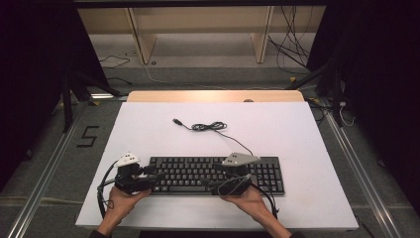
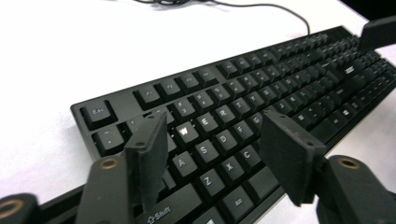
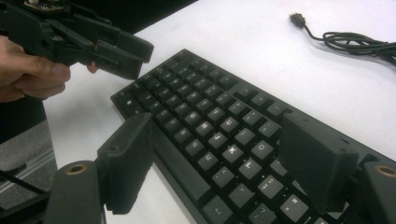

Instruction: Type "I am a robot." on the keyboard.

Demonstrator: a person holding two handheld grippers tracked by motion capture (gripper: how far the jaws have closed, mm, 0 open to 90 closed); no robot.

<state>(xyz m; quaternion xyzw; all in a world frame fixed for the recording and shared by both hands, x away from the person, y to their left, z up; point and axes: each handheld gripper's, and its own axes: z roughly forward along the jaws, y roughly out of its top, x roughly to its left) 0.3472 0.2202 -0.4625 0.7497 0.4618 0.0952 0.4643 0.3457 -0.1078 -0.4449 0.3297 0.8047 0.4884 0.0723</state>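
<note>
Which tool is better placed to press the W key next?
Left. The left tool hangs open over the black keyboard's W key; the right tool sits over the K and L end.

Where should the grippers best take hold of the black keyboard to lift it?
Probably the keyboard by its two short ends, left gripper from the left, right gripper from the right. It lies flat and long; its thin edges fit open jaws, and the trailing cable leaves from the back.

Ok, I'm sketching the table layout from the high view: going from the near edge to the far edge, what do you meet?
The person's hands, one being the right hand → left gripper and right gripper over the near rows → black keyboard → coiled cable with its plug → bare white table → wooden strip at the far edge.
</note>
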